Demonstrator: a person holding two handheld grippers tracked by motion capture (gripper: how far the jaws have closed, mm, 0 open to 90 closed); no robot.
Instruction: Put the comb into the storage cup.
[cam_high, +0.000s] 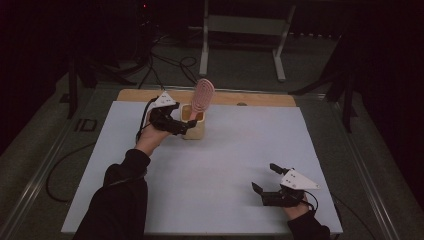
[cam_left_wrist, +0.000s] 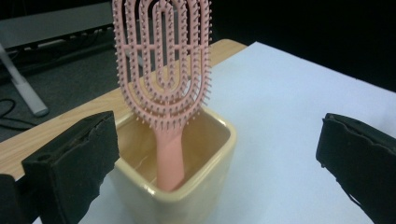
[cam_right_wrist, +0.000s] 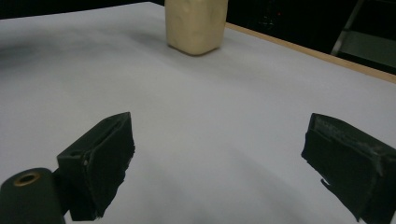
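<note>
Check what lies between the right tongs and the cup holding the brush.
Nothing: bare white sheet between the right tongs and cup, per right gripper view.

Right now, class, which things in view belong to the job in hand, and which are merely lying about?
In the job:
pink hairbrush
cream cup holding it
left gripper, open beside the cup

Lying about:
metal frame beyond the table
floor cables

hairbrush (cam_left_wrist: 161, 70) top cropped, handle end hidden
</note>
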